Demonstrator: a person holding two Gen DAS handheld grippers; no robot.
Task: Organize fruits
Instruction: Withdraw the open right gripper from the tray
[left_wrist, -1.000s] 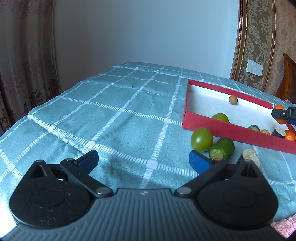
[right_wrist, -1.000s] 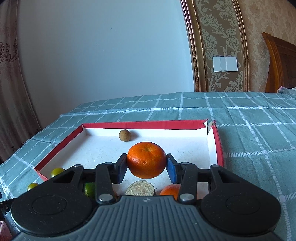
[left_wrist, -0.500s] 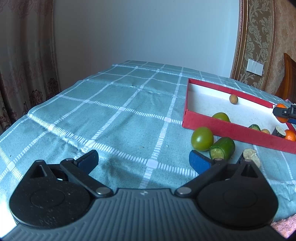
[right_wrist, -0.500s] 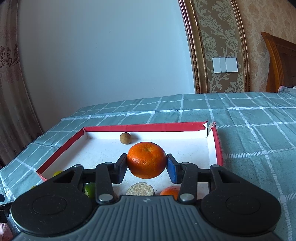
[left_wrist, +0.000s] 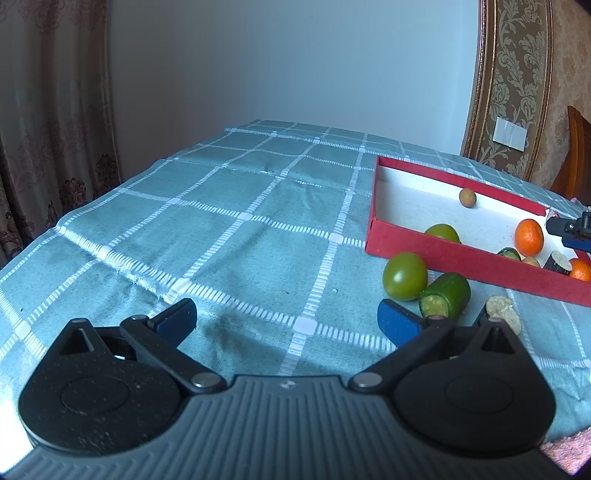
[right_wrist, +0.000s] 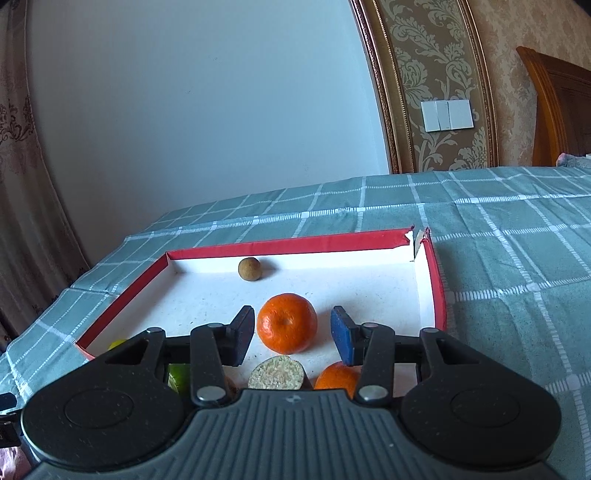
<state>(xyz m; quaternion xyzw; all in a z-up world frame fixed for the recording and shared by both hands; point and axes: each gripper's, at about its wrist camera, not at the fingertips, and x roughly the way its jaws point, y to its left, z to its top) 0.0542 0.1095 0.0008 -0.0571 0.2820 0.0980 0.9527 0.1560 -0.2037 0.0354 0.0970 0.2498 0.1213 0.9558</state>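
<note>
I see the right gripper (right_wrist: 291, 338) with fingers spread either side of the round orange mandarin (right_wrist: 287, 323), which sits free on the white floor of the red-walled cardboard tray (right_wrist: 437, 288). Left gripper (left_wrist: 286, 319) is spread wide over the teal checked tablecloth (left_wrist: 236, 236), nothing between its fingers.

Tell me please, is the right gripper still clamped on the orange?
No, the right gripper stands open, with gaps either side of the orange resting in the red tray.
</note>
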